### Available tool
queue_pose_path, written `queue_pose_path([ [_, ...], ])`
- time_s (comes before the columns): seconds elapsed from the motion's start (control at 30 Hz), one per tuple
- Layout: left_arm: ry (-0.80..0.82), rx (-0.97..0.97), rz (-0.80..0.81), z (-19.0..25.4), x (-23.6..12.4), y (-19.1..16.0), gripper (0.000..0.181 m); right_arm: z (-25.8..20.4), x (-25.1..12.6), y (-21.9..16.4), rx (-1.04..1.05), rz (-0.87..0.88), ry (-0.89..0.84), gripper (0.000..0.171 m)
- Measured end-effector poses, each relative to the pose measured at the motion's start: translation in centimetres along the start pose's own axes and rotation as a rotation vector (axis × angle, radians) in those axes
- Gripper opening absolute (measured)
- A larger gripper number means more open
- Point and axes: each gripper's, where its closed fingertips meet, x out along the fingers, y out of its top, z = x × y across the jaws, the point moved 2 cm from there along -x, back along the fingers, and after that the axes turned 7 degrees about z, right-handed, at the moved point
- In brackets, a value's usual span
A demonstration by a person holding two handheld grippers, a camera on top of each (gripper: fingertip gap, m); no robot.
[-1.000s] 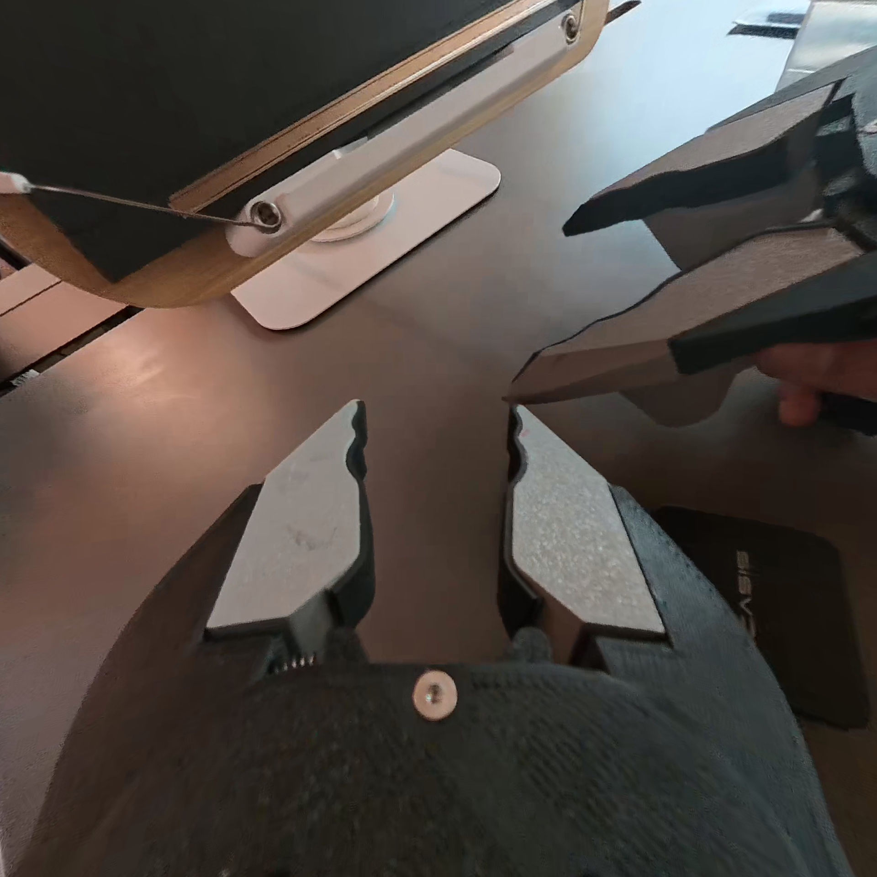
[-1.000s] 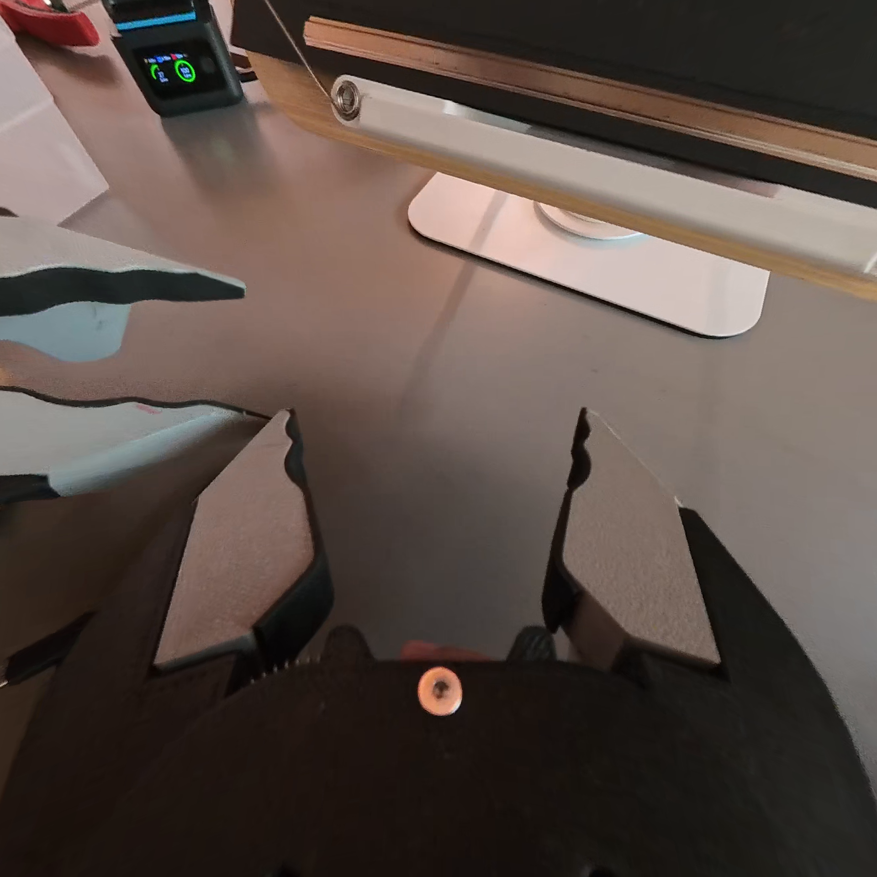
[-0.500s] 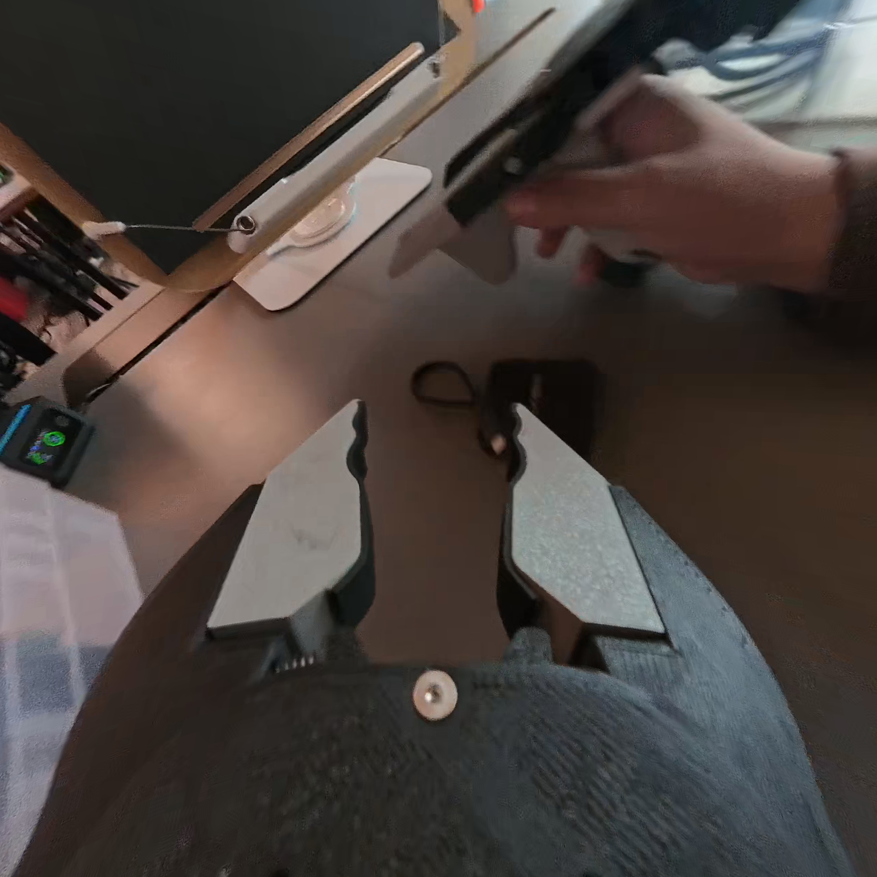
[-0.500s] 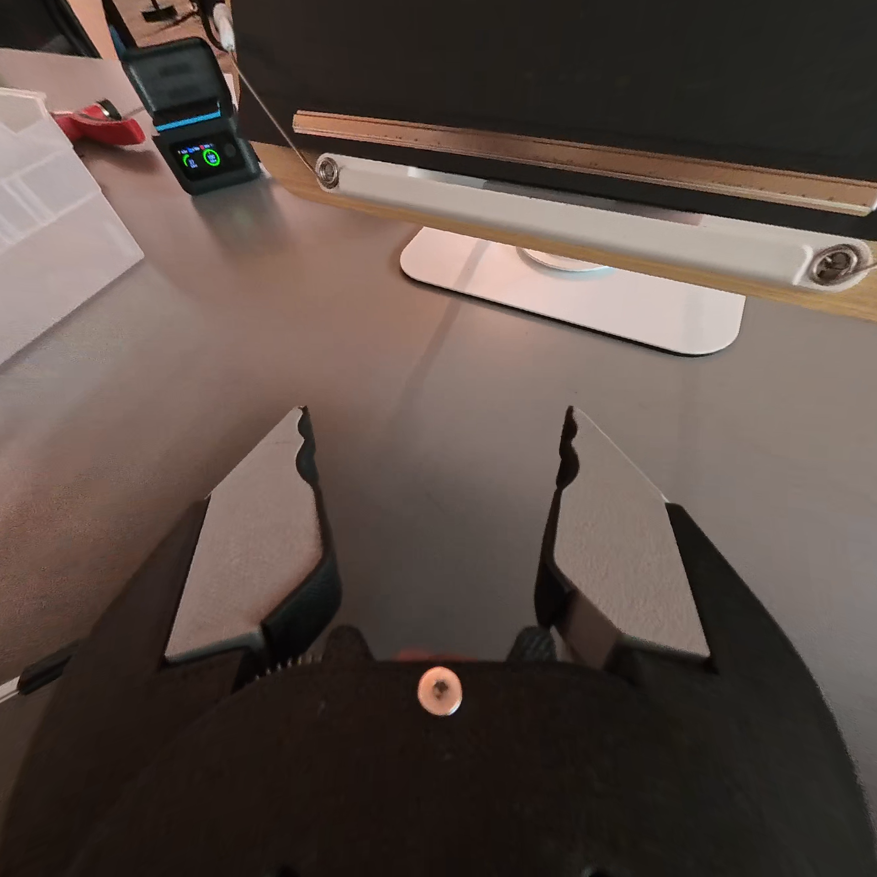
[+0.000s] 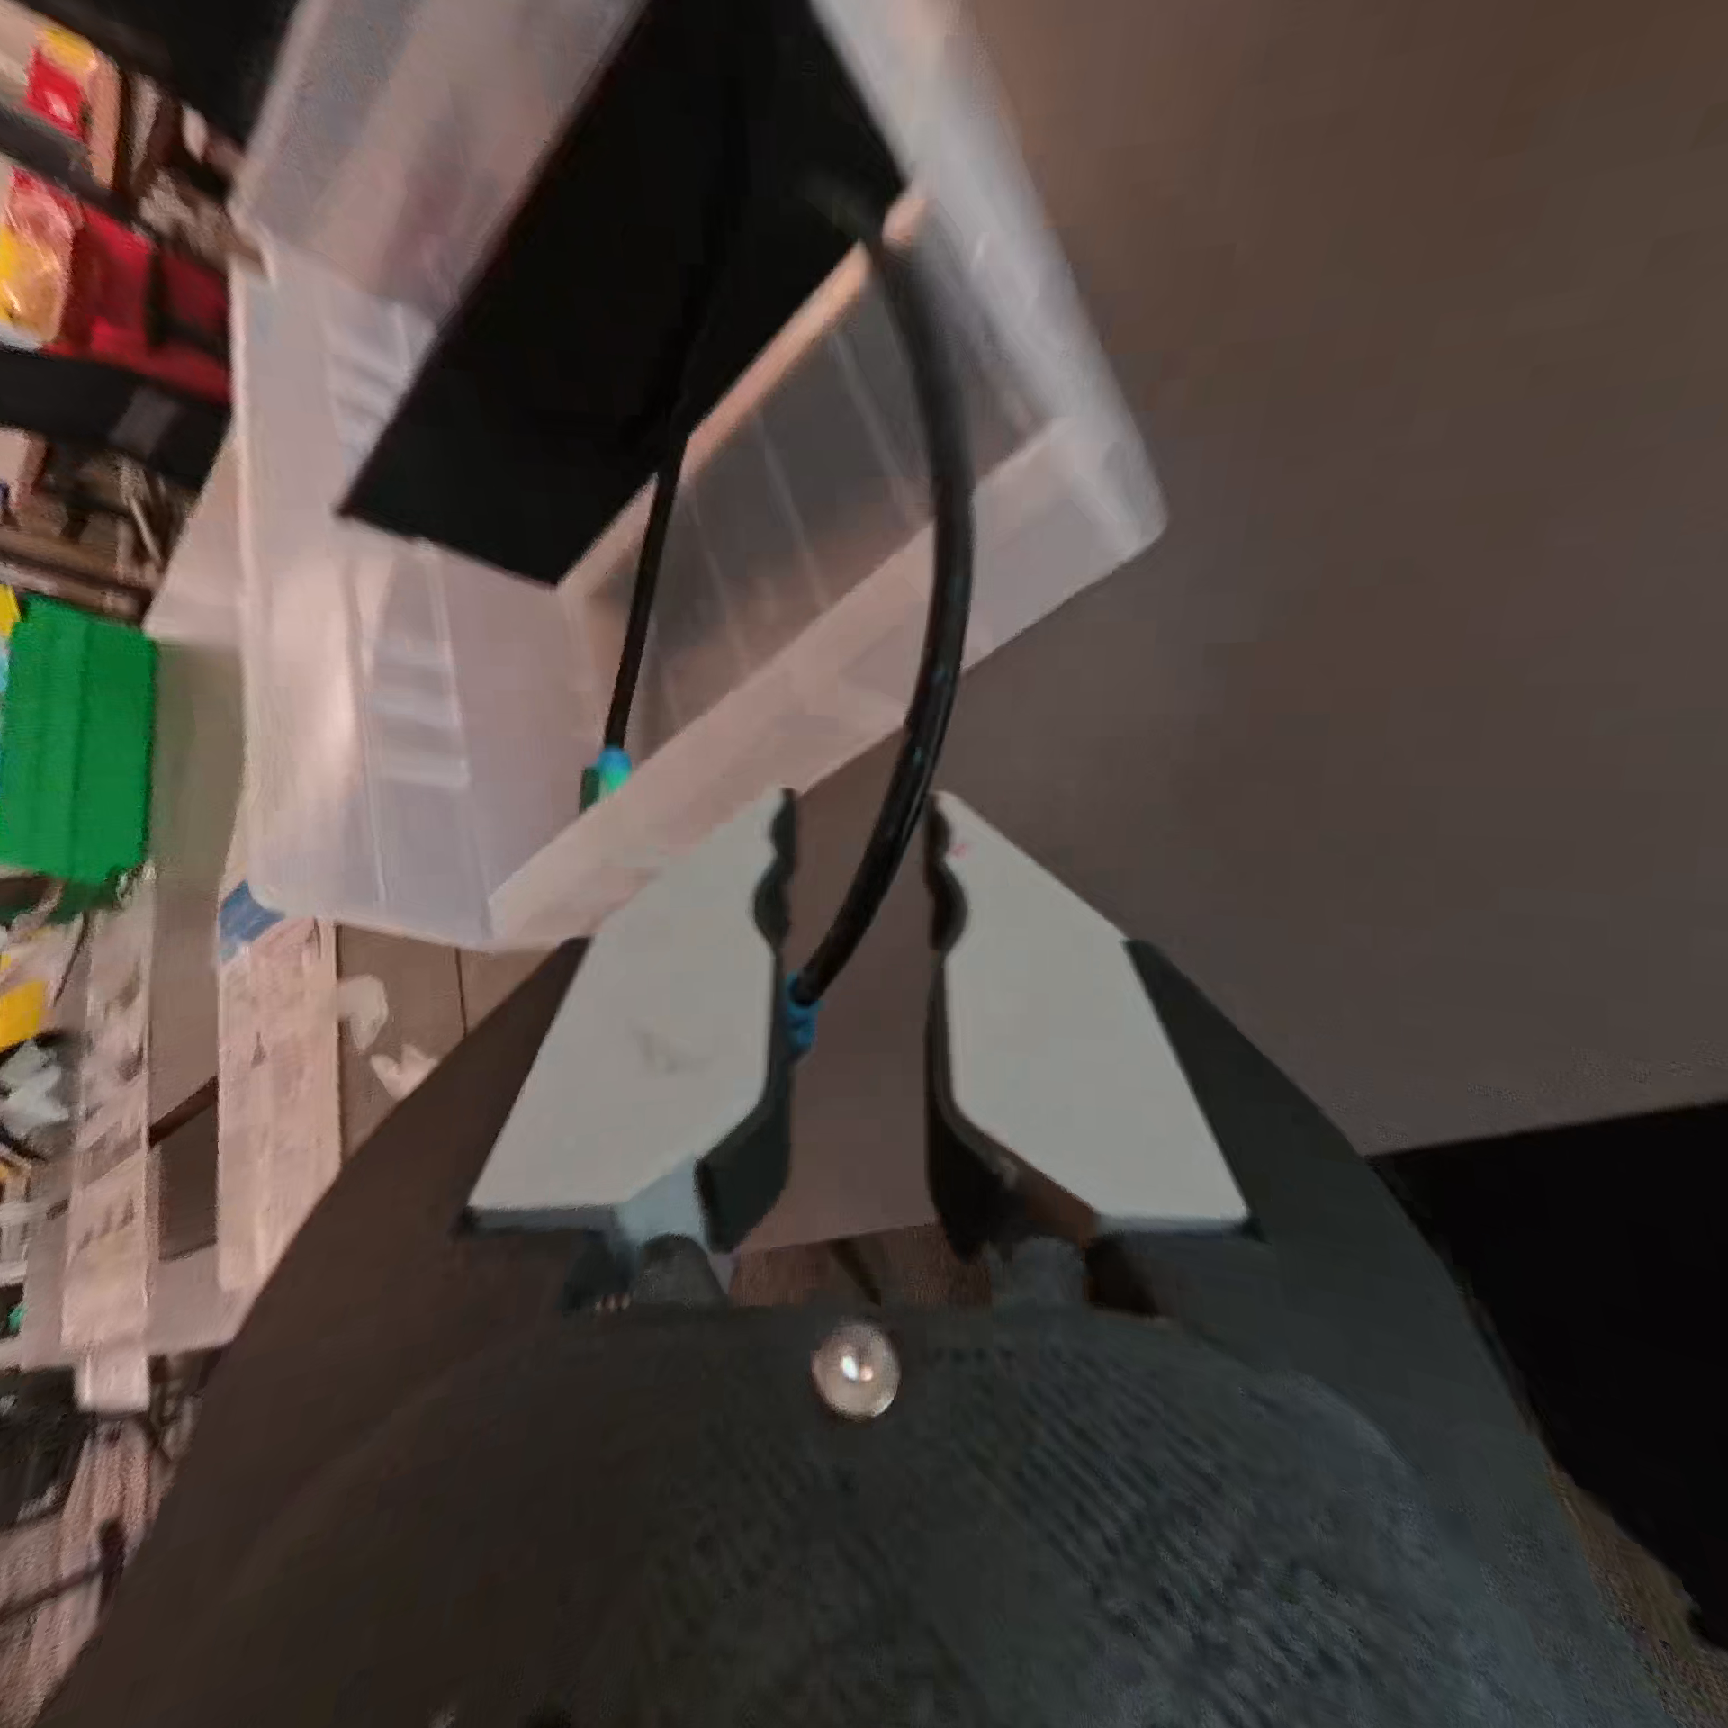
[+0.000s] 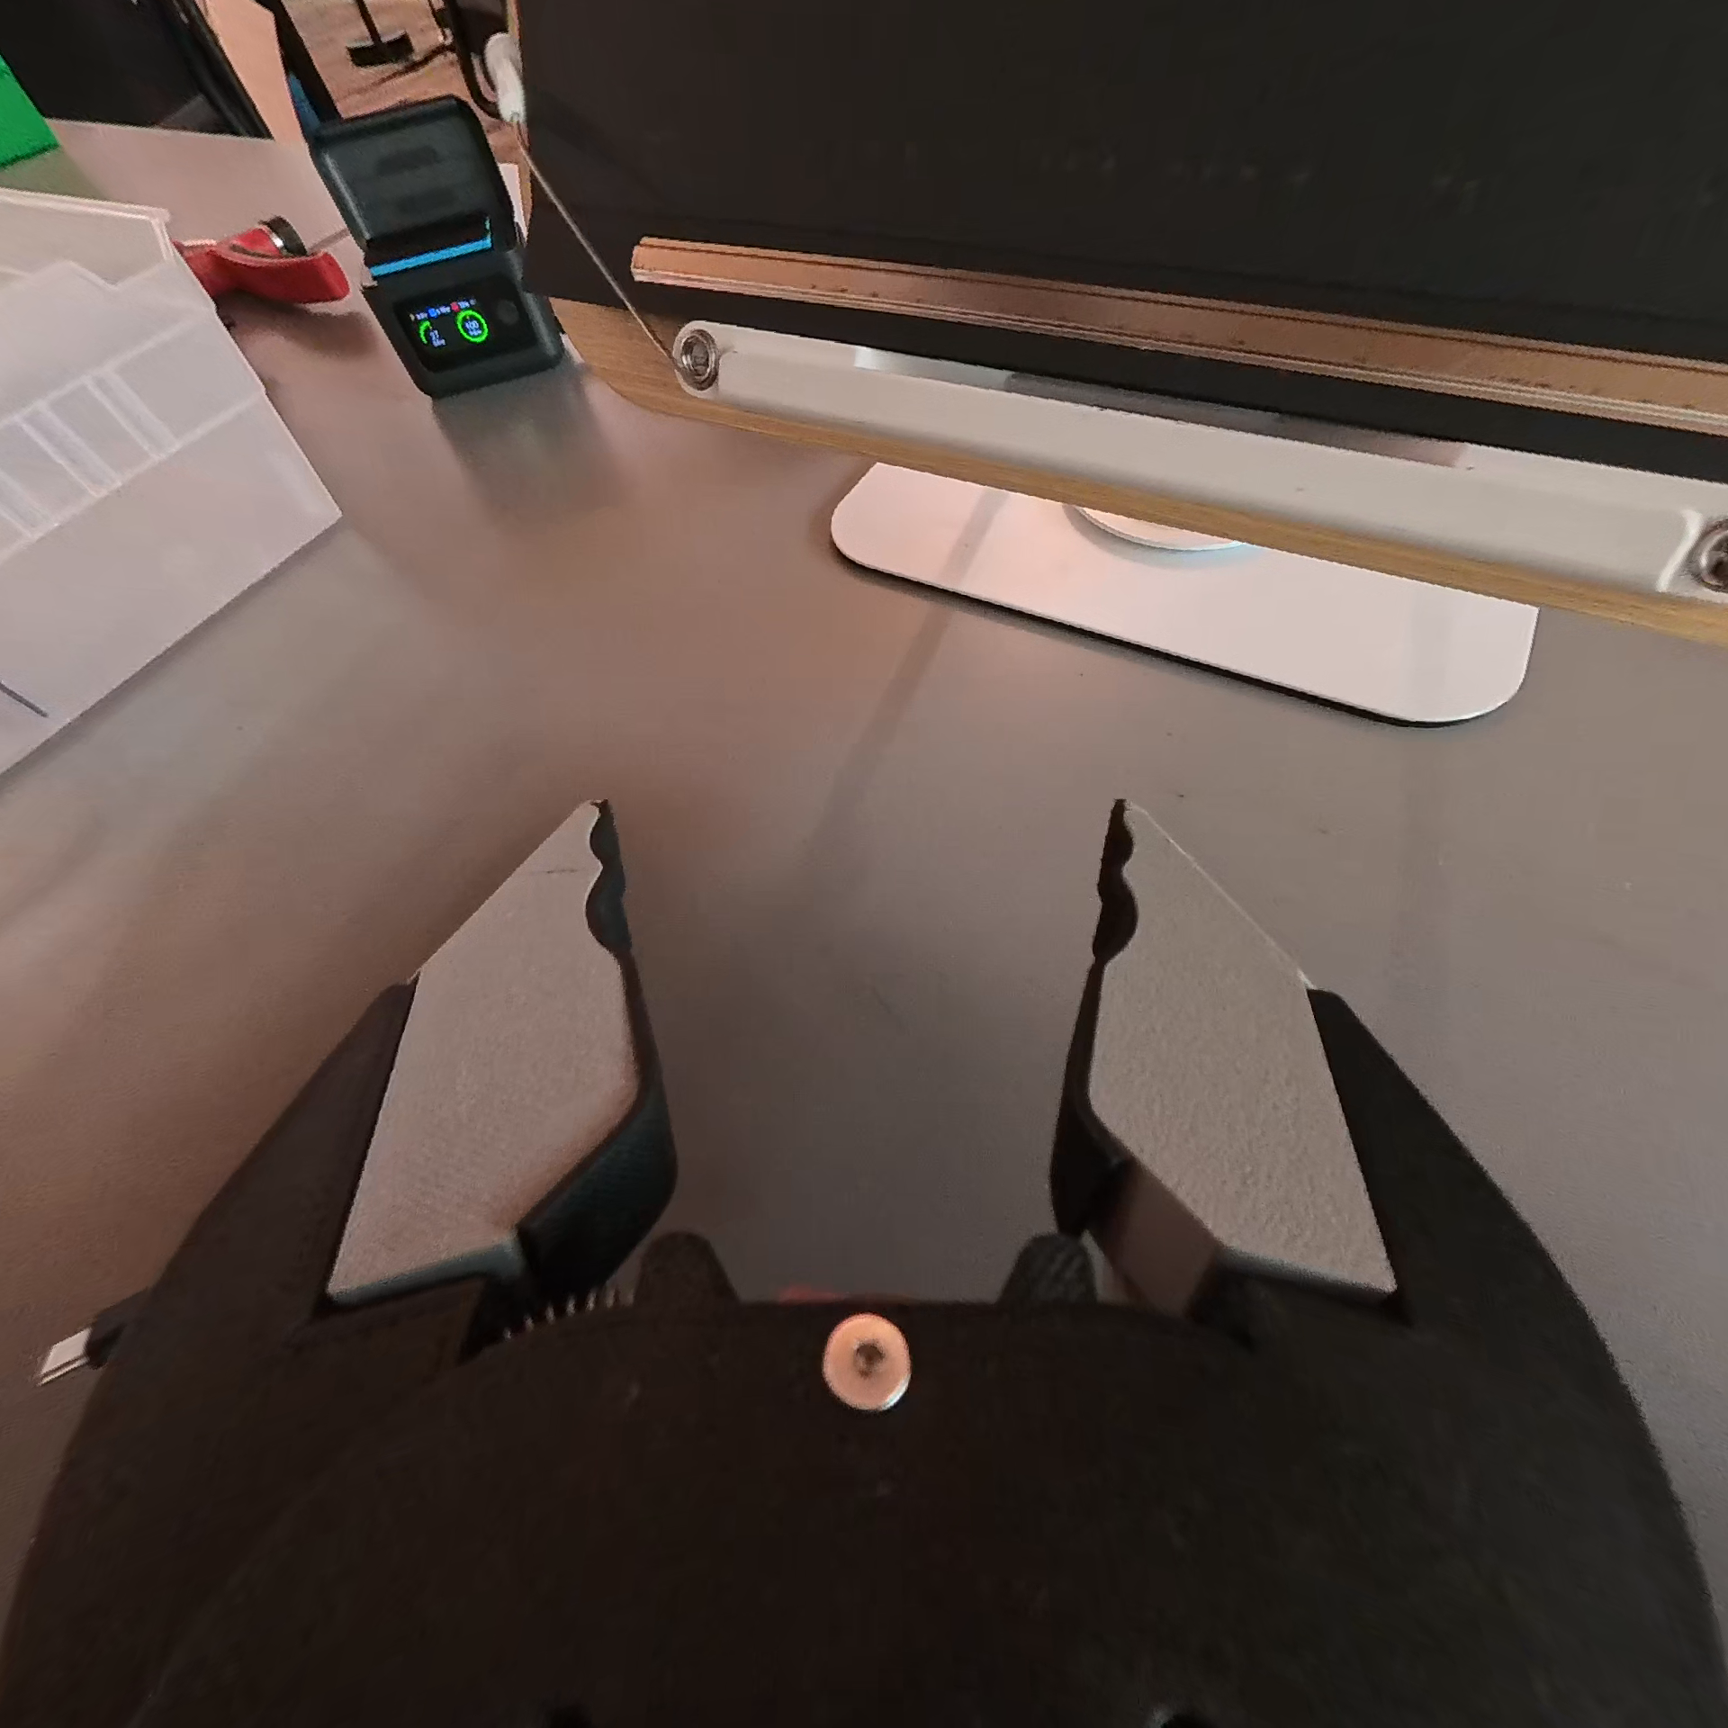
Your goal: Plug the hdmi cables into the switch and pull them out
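The left wrist view is blurred. My left gripper (image 5: pixel 860 804) hangs over the edge of a clear plastic bin (image 5: pixel 1029 449). Its jaws stand narrowly apart. A black cable (image 5: pixel 944 561) arcs out of the bin and runs down between them; its blue end (image 5: pixel 799 1015) lies against the inner side of the left finger. The plug is hidden. A second black cable (image 5: pixel 645 580) with a teal end hangs inside the bin, under a flat black object (image 5: pixel 598 309). My right gripper (image 6: pixel 858 809) is open and empty above the grey table (image 6: pixel 748 748).
A monitor (image 6: pixel 1122 140) on a white stand base (image 6: pixel 1169 608) is ahead of the right gripper. A small black device with a lit screen (image 6: pixel 458 327) and a red tool (image 6: pixel 271 266) sit at the back left. The clear bin (image 6: pixel 122 449) is at the left. Cluttered shelves (image 5: pixel 84 655) stand beyond the bin.
My left gripper swung left from the table middle to the clear bin, and its jaws narrowed around a cable. My right gripper pulled back a little from the monitor; it stays open.
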Motion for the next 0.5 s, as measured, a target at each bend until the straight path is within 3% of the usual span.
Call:
queue_pose_path([
  [0.03, 0.0, -0.008, -0.039, -0.3, 0.5, -1.2, 0.01, 0.1, -0.1, 0.0, 0.008, 0.004, 0.001, 0.1],
  [0.13, -0.002, -0.072, -0.029, -1.4, 0.3, -1.7, 0.007, 0.3, -0.3, 0.1, 0.033, 0.014, 0.006, 0.098],
  [0.23, 0.091, -0.093, 0.066, -5.1, -2.2, 0.9, 0.003, 0.4, -0.3, 0.1, 0.044, 0.012, 0.011, 0.097],
  [0.4, 0.297, -0.175, 0.319, -14.1, -8.1, 8.6, 0.002, 0.4, -0.1, 0.2, 0.023, 0.011, 0.008, 0.097],
  [0.5, 0.351, -0.167, 0.539, -15.9, -11.8, 15.3, 0.002, 0.4, -0.1, 0.2, 0.028, 0.013, 0.013, 0.097],
])
